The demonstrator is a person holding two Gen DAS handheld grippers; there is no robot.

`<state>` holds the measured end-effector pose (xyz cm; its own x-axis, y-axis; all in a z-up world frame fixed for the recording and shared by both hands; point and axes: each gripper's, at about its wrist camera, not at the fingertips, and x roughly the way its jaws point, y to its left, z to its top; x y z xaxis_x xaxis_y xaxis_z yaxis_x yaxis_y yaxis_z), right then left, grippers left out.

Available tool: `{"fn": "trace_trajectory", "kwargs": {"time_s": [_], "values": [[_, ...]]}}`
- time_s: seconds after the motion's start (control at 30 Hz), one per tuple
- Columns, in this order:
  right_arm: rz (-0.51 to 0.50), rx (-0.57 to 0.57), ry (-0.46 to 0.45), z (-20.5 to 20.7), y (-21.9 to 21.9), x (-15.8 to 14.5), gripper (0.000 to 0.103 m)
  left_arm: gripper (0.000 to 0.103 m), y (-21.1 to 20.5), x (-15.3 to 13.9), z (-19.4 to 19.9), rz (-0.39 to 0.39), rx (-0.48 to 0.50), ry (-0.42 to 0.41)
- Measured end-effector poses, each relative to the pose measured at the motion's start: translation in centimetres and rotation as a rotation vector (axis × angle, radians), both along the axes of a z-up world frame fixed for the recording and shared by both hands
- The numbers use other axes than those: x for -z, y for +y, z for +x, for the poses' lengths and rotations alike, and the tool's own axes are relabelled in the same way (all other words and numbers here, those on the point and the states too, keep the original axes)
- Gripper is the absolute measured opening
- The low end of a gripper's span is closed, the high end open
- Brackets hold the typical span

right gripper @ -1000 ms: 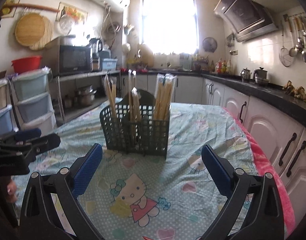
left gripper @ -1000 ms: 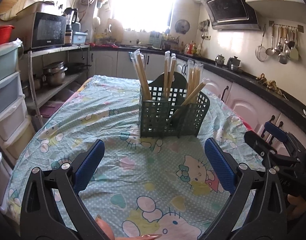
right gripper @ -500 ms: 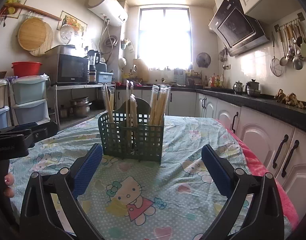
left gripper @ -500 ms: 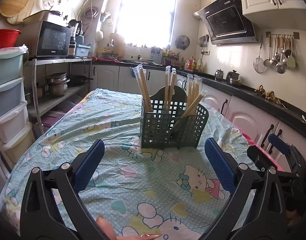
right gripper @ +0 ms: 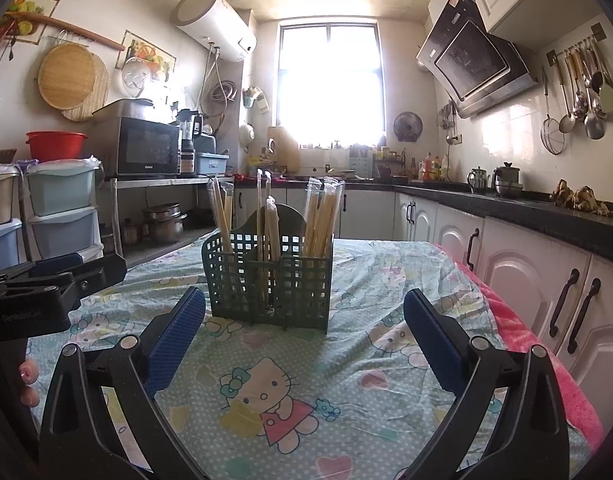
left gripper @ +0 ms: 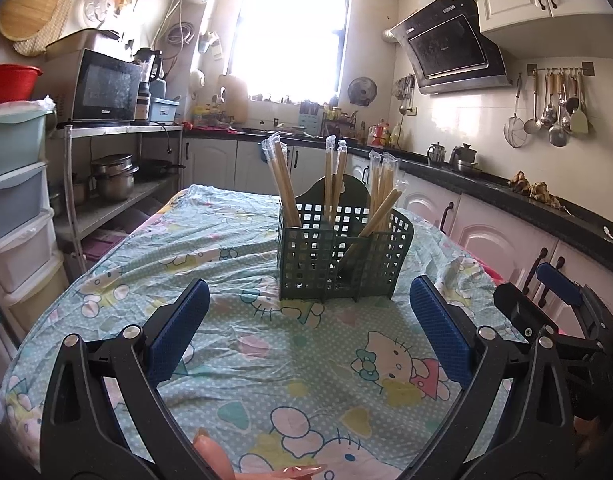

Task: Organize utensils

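Both grippers have tipped upward and drawn back a little over the last second. In the left wrist view the green basket [left gripper: 340, 254] now sits lower in the picture, and the window, the ceiling and the wall cupboards have come into sight above it. The right gripper [left gripper: 562, 304], seen at the far right edge of that view, has risen. In the right wrist view the basket [right gripper: 268, 278] has likewise dropped in the picture, the water heater [right gripper: 214, 24] now shows whole, and the left gripper [right gripper: 54, 280] stands higher at the left edge.
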<state>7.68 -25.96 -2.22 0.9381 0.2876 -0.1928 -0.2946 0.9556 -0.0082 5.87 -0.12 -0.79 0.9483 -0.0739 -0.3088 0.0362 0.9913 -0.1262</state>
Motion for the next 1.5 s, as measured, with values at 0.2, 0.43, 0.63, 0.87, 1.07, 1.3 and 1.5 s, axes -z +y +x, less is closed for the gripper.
{"fn": "trace_trajectory", "kwargs": {"time_s": [0.2, 0.43, 0.63, 0.87, 1.07, 1.3, 1.5], "values": [[0.0, 0.002, 0.0, 0.05, -0.03, 0.01, 0.097, 0.092, -0.01, -0.08, -0.18, -0.001, -0.004, -0.004], [0.003, 0.005, 0.001, 0.15, -0.13, 0.04, 0.097, 0.092, 0.01, -0.11, -0.24, 0.001, -0.007, -0.007], [0.002, 0.005, 0.002, 0.16, -0.11, 0.09, 0.097, 0.092, 0.06, -0.19, -0.25, -0.001, -0.006, -0.007], [0.002, 0.004, 0.002, 0.16, -0.1, 0.09, 0.097, 0.092, 0.24, -0.33, -0.29, -0.001, -0.01, -0.01], [0.004, 0.005, -0.001, 0.14, -0.09, 0.08, 0.097, 0.092, 0.26, -0.39, -0.35, 0.0, -0.012, -0.011], [0.002, 0.003, 0.001, 0.13, 0.02, 0.01, 0.097, 0.092, 0.26, -0.38, -0.34, 0.0, -0.012, -0.01], [0.002, 0.002, 0.001, 0.07, 0.06, 0.02, 0.097, 0.092, 0.3, -0.43, -0.4, 0.002, -0.012, -0.009]]}}
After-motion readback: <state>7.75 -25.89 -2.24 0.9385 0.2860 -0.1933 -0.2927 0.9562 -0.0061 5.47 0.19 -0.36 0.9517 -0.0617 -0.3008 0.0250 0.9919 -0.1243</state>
